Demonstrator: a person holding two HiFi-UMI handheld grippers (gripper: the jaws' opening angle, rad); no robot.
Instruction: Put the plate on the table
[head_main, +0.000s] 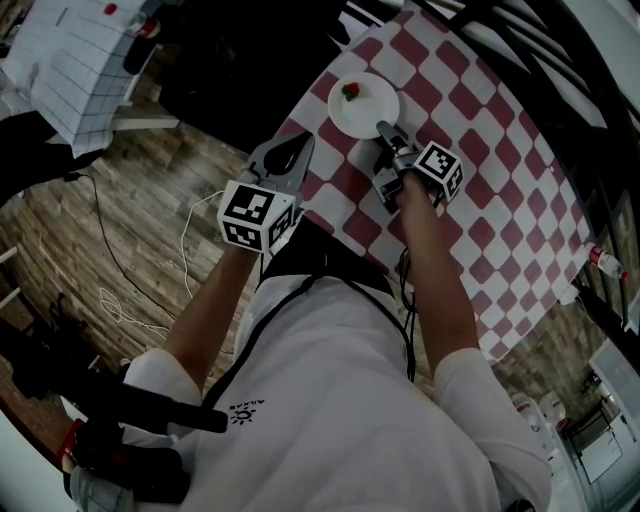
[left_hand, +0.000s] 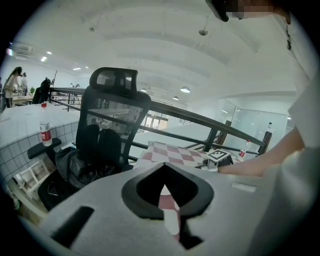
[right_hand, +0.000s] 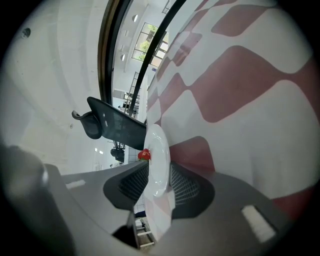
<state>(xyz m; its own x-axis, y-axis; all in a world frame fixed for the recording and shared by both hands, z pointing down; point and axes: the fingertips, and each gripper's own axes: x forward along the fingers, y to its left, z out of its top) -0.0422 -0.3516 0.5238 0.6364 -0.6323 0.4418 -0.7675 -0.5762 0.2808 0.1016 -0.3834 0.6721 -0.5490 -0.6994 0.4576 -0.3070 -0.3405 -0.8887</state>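
A white plate (head_main: 362, 108) with a small red fruit (head_main: 351, 91) on it lies flat on the red-and-white checked table (head_main: 480, 150), near its far-left corner. My right gripper (head_main: 385, 130) is at the plate's near rim. In the right gripper view the plate's rim (right_hand: 157, 160) stands between the jaws, which are open with a gap beside the rim, and the red fruit (right_hand: 144, 155) shows just past them. My left gripper (head_main: 290, 150) hovers beside the table's corner. Its jaws meet at the tips (left_hand: 163, 167) with nothing in them.
A black office chair (left_hand: 112, 125) stands beyond the table's corner, with a railing behind it. A bottle (head_main: 605, 262) stands at the table's right edge. White cables (head_main: 180, 250) lie on the wooden floor at the left. A tiled counter with a bottle (left_hand: 45, 131) is at far left.
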